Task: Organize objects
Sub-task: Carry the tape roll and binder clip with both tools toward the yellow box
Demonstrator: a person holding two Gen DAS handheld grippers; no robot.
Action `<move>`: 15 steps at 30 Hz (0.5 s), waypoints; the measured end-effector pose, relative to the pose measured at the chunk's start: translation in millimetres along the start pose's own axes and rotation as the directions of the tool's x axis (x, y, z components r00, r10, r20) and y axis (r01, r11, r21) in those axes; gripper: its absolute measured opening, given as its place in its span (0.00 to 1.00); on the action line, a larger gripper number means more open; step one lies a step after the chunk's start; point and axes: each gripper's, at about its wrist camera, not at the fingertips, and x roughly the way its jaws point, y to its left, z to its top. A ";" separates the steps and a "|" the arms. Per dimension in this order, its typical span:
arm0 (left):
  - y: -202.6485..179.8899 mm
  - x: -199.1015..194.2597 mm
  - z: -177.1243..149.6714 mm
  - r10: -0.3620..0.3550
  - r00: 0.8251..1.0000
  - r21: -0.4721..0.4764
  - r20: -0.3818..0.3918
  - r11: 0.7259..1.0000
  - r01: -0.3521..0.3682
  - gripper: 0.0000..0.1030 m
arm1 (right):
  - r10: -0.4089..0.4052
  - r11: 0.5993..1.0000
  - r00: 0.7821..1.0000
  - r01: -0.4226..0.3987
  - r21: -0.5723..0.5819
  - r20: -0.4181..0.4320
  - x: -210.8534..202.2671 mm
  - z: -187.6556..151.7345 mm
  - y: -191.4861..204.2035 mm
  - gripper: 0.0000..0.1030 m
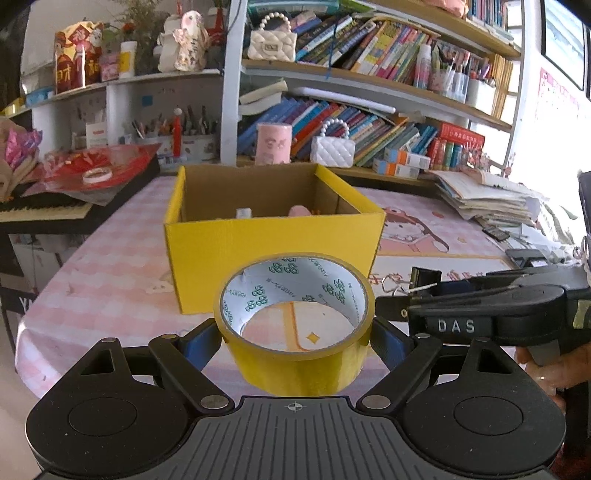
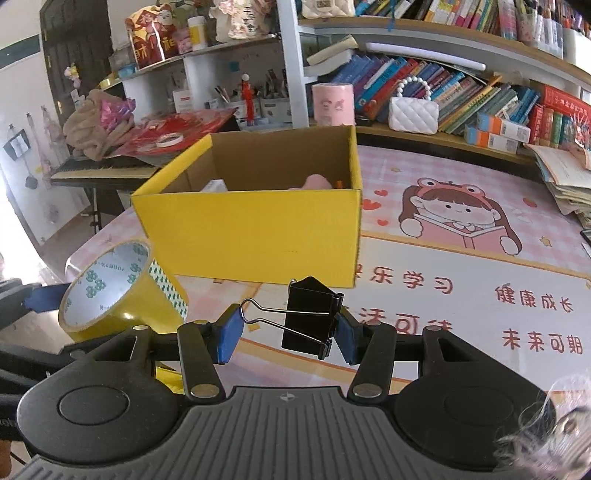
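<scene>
A: What's in hand?
B: Left gripper [image 1: 295, 332] clamps the yellow tape roll [image 1: 295, 325], right gripper [image 2: 286, 328] pinches a black binder clip [image 2: 308, 314], both near the yellow box [image 2: 251, 229]

A: Next?
B: Probably lifting both over the rim

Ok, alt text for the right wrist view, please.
The right hand-held gripper grips a black binder clip above a pink cartoon-print table cover. Ahead stands an open yellow cardboard box; at left, the other gripper carries a yellow tape roll.

Bright daylight is admitted from the right of the left view, where the window [image 1: 561, 40] is blown out. Shelves [image 2: 443, 33] are bowed by fisheye distortion; edges are blurred.
</scene>
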 end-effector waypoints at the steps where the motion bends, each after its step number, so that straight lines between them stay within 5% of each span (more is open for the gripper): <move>1: 2.1 -1.3 0.9 0.002 1.000 -0.002 0.005 1.000 -0.002 0.86 | 0.000 1.000 1.000 0.000 -0.005 0.004 -0.8 0.0 3.4 0.49; 15: 18.1 0.4 42.8 0.043 0.990 -0.074 0.135 0.997 -0.033 0.86 | -0.003 0.993 0.986 0.023 -0.115 0.166 -2.0 40.5 15.2 0.49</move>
